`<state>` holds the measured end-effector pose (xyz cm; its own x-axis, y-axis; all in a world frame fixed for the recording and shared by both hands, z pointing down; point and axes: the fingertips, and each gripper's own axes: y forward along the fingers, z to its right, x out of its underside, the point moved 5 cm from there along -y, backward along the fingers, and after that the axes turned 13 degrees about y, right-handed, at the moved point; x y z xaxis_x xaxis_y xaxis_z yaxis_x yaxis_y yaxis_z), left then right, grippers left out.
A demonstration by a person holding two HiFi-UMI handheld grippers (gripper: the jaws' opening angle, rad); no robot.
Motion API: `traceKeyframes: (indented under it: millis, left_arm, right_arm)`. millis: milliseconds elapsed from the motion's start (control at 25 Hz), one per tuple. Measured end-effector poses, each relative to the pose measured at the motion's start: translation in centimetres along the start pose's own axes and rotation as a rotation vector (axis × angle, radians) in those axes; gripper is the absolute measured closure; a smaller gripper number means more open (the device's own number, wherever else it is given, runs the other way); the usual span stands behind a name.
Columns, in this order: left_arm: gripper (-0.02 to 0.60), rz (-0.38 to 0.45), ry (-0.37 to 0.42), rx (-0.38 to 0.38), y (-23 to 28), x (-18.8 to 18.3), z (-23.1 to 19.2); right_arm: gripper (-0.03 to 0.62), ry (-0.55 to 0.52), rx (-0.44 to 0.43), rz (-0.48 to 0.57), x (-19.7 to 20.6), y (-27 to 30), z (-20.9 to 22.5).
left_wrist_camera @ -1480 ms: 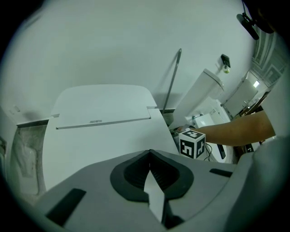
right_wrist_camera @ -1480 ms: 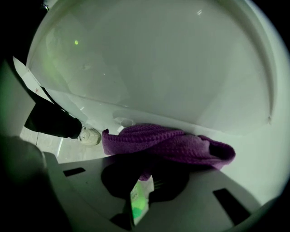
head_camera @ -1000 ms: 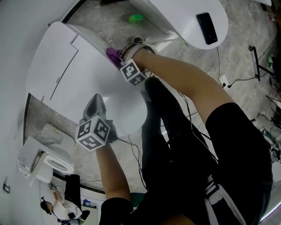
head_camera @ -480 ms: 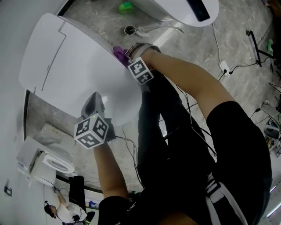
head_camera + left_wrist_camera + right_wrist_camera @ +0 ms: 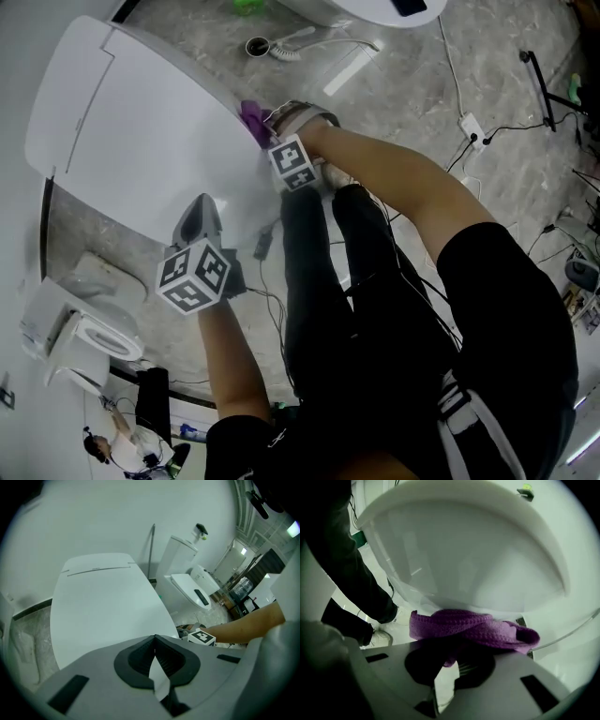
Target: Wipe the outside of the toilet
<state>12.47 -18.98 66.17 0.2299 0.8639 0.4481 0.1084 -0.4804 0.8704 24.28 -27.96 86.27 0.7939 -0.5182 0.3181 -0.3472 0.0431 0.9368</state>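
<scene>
Count: 2 grippers, 1 purple cloth, 3 toilets in the head view. My right gripper is clamped on the purple cloth. The cloth is pressed against the outer bowl wall of the nearest toilet, just under its rim. My left gripper has its jaws together on nothing and hangs at the front end of that toilet's closed lid. The second toilet is at the top edge, the third toilet at lower left. Versus 0.5 s ago: both grippers sit nearly as before, and the second toilet has slid further out of frame.
</scene>
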Motion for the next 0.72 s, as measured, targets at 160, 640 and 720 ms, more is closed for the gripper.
traceKeyframes:
  millis: [160,640,720]
  left_arm:
    - [0.572,0.019,-0.062,-0.023,-0.8,4.0,2.9]
    - [0.572,0.083,-0.348,-0.144,-3.1,18.1,8.5]
    - [0.572,0.094,-0.397,-0.158,-4.1,20.2,9.3]
  right_arm:
    - [0.553,-0.017,0.014,-0.003,-0.1,-0.6,-3.4]
    - [0.553,-0.053,0.037,0.003,-1.0,-0.6,-13.1]
    - [0.553,-0.001,0.037,0.008,-1.7,-1.2,-13.9]
